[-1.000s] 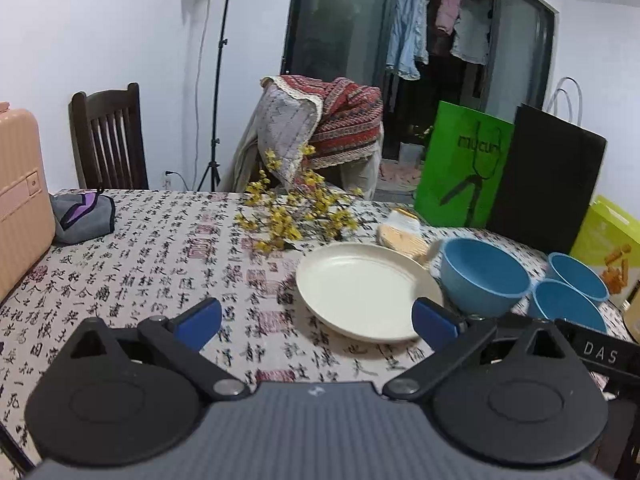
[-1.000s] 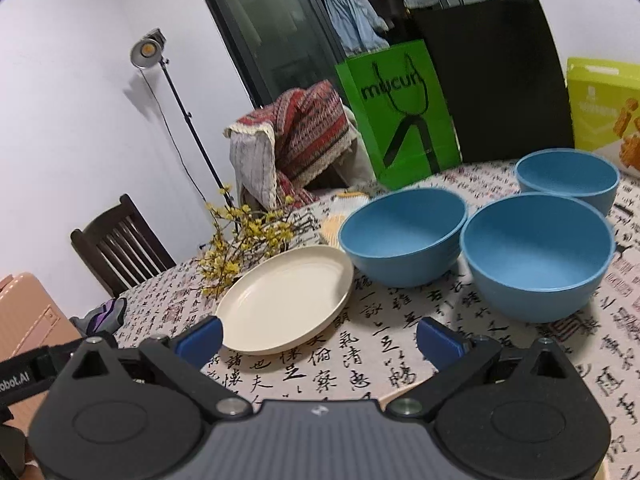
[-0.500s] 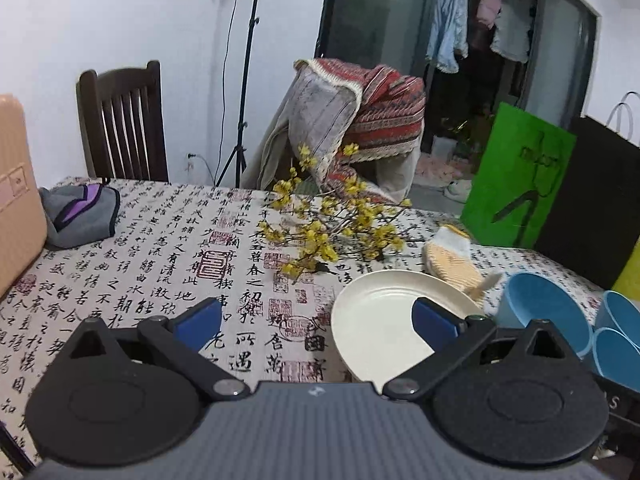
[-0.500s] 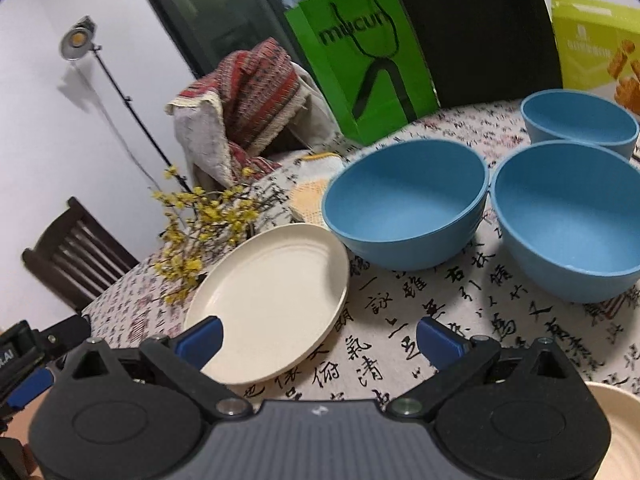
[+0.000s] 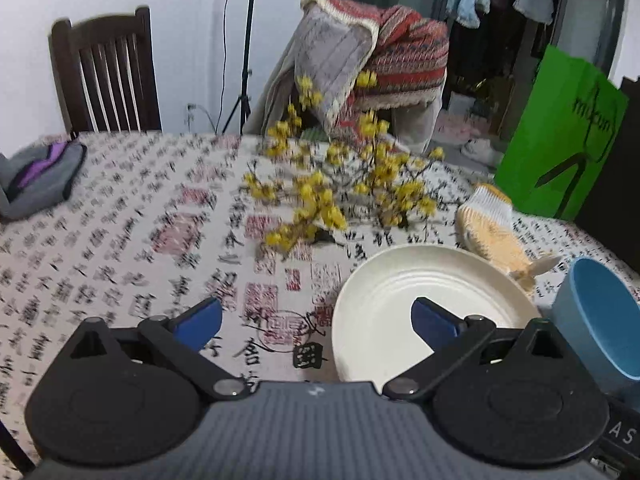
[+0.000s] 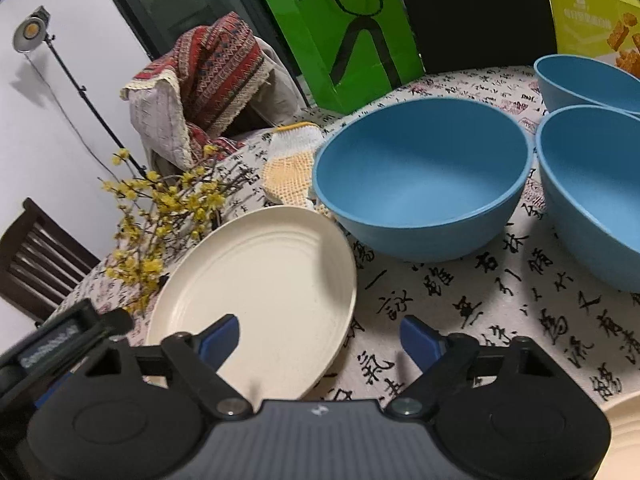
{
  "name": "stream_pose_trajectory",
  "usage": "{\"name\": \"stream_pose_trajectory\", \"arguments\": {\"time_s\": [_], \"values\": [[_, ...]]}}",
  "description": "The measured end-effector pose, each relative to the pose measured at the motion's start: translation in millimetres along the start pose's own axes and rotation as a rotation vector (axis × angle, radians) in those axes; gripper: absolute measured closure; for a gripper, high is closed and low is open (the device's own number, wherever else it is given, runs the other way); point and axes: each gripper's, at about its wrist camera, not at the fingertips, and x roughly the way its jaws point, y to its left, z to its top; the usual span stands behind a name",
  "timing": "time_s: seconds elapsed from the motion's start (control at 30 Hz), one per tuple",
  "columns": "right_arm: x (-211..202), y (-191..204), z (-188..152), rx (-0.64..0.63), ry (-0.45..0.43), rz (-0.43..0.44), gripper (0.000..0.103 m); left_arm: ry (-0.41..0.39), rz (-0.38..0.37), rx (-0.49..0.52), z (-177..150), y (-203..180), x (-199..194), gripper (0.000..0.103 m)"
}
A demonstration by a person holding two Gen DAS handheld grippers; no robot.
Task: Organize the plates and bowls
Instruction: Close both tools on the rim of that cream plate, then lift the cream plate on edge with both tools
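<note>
— On the table ahead of you, where does your cream plate (image 6: 256, 292) lie?

— Flat on the calligraphy tablecloth (image 6: 500, 312), just beside the nearest blue bowl (image 6: 420, 176). Your right gripper (image 6: 320, 338) hangs over its near rim with fingers spread wide and nothing between them; the left blue pad (image 6: 222, 338) sits above the plate, the right one above bare cloth.

— And your left gripper (image 5: 316, 320)?

— Also wide apart and holding nothing. Its right pad (image 5: 434, 318) is over the plate (image 5: 400, 300), its left pad over the cloth.

— What else do you have around it?

— Two more blue bowls stand at the right, one (image 6: 592, 200) near the first, another (image 6: 584, 82) behind it. A sprig of yellow flowers (image 5: 340, 188) lies beyond the plate, and a knitted glove (image 5: 492, 228) rests between the plate and the green bag (image 5: 560, 136).
</note>
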Motion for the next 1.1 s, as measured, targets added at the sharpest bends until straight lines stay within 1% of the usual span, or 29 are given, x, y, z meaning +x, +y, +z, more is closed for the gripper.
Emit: {"name": "stream_pose_trajectory", "arguments": {"time_s": [0.03, 0.1, 0.13, 0.17, 0.23, 0.3, 0.33, 0.37, 0.4, 0.43, 0.47, 0.5, 0.53, 0.57, 0.6, 0.63, 0.67, 0.7, 0.73, 0.8, 0.83, 0.87, 0.9, 0.97, 1.1], "values": [[3.1, 0.9, 0.2, 0.004, 0.002, -0.009, 0.02, 0.002, -0.003, -0.002, -1.4, -0.6, 5.0, 0.0], [8.6, 2.5, 0.3, 0.004, 0.005, -0.021, 0.027, 0.006, -0.012, -0.008, -5.5, -2.1, 13.8, 0.002], [11.3, 2.9, 0.7, 0.003, 0.004, -0.027, 0.029, 0.012, -0.02, -0.006, -8.0, -3.0, 18.3, 0.003], [13.9, 3.8, 1.1, 0.004, 0.001, -0.035, 0.031, 0.019, -0.029, 0.003, -10.3, -4.5, 22.4, 0.007], [19.6, 4.6, 2.5, 0.001, -0.007, -0.05, 0.036, 0.028, -0.03, 0.019, -14.6, -7.3, 29.2, 0.016], [27.1, 4.6, 3.7, 0.002, -0.005, -0.069, 0.044, 0.039, -0.057, 0.021, -18.5, -7.6, 34.1, 0.031], [28.6, 4.6, 4.2, 0.002, -0.013, -0.073, 0.044, 0.048, -0.076, 0.016, -19.9, -6.9, 36.5, 0.033], [29.8, 5.7, 4.7, -0.004, -0.021, -0.074, 0.045, 0.031, -0.079, 0.02, -21.1, -7.0, 36.1, 0.035], [31.6, 6.1, 5.3, -0.006, -0.02, -0.074, 0.048, 0.027, -0.084, 0.026, -20.9, -7.6, 36.5, 0.041], [32.7, 6.6, 5.3, -0.008, -0.027, -0.075, 0.051, 0.028, -0.096, 0.033, -21.0, -8.0, 37.5, 0.044], [33.5, 7.1, 4.9, -0.01, -0.031, -0.072, 0.057, 0.019, -0.101, 0.041, -21.8, -8.3, 37.3, 0.05], [34.7, 7.4, 4.6, -0.012, -0.032, -0.071, 0.058, 0.016, -0.104, 0.046, -22.1, -8.5, 37.5, 0.058], [34.9, 7.4, 4.5, -0.013, -0.038, -0.073, 0.059, 0.012, -0.103, 0.052, -22.2, -8.9, 37.4, 0.061], [35.9, 7.4, 4.5, -0.012, -0.041, -0.072, 0.061, 0.011, -0.103, 0.056, -22.6, -8.9, 37.3, 0.068], [36.4, 7.5, 4.6, -0.012, -0.042, -0.069, 0.066, 0.011, -0.106, 0.056, -22.1, -8.5, 37.6, 0.072], [36.5, 7.5, 4.9, -0.011, -0.041, -0.069, 0.068, 0.012, -0.111, 0.051, -21.8, -7.3, 37.8, 0.074], [36.6, 7.0, 5.1, -0.008, -0.044, -0.074, 0.07, 0.014, -0.117, 0.044, -21.4, -5.7, 37.7, 0.079], [35.8, 6.3, 4.9, -0.004, -0.046, -0.073, 0.072, 0.016, -0.118, 0.039, -21.1, -4.3, 38.2, 0.082], [35.8, 5.2, 5.1, 0.0, -0.048, -0.072, 0.074, 0.016, -0.118, 0.034, -20.8, -3.0, 38.7, 0.083], [36.1, 3.5, 5.3, 0.005, -0.051, -0.075, 0.083, 0.016, -0.119, 0.024, -19.9, -0.2, 39.2, 0.087], [36.3, 2.5, 5.4, 0.005, -0.052, -0.077, 0.085, 0.017, -0.12, 0.017, -19.2, 1.8, 39.3, 0.088], [36.1, 1.5, 5.4, 0.004, -0.051, -0.08, 0.091, 0.019, -0.12, 0.007, -18.2, 4.1, 39.2, 0.089], [36.0, 0.1, 5.5, 0.005, -0.048, -0.077, 0.093, 0.02, -0.122, 0.0, -17.5, 5.8, 39.0, 0.09], [34.5, -2.3, 5.5, 0.011, -0.036, -0.055, 0.094, 0.019, -0.115, -0.01, -15.3, 9.6, 37.9, 0.092], [30.8, 1.3, 0.6, -0.025, -0.013, -0.03, 0.094, 0.015, -0.084, -0.005, -13.1, 12.5, 36.6, 0.092]]}}
